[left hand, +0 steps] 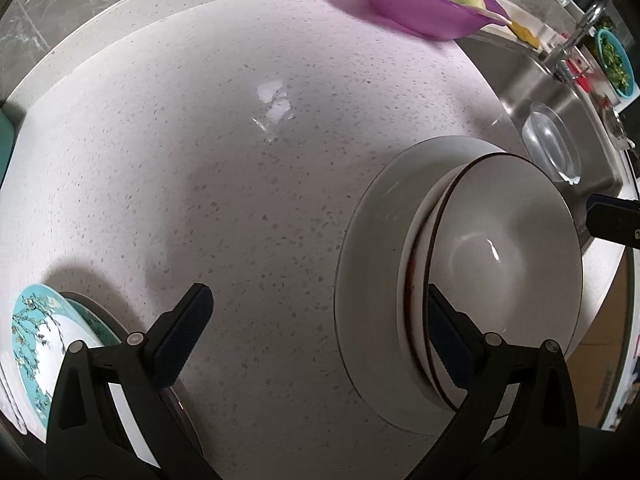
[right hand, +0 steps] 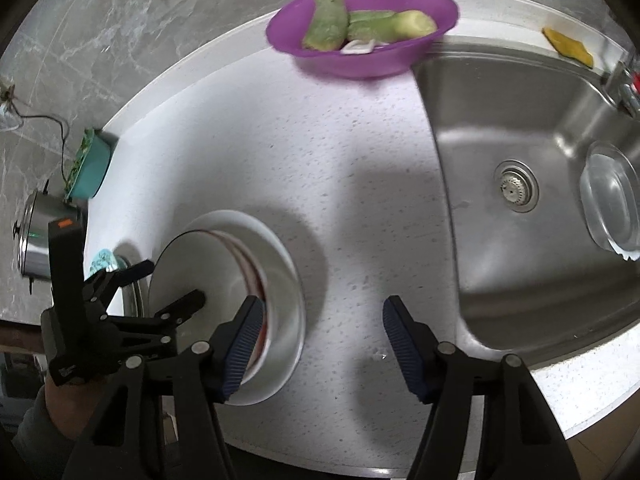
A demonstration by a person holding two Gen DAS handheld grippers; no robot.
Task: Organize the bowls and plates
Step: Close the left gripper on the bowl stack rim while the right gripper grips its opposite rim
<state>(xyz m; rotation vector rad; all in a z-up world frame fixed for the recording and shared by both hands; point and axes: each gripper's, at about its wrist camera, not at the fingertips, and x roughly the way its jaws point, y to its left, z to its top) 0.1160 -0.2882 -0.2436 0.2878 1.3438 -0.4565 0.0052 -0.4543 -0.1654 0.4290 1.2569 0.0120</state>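
Note:
A stack of white bowls with dark rims (left hand: 504,248) sits on a white plate (left hand: 372,248) on the speckled counter; the stack also shows in the right wrist view (right hand: 200,268), with the plate (right hand: 280,264) under it. A teal floral plate (left hand: 36,332) lies at the lower left on other plates. My left gripper (left hand: 316,332) is open, its right finger (left hand: 448,340) against the near rim of the bowls; it also shows in the right wrist view (right hand: 168,284). My right gripper (right hand: 320,340) is open and empty, just right of the stack.
A purple bowl with green vegetables (right hand: 360,24) stands at the back by the steel sink (right hand: 520,132). A clear glass bowl (right hand: 612,196) lies in the sink. A teal basket (right hand: 90,168) and a steel pot (right hand: 36,236) stand at the left. The counter's front edge is near.

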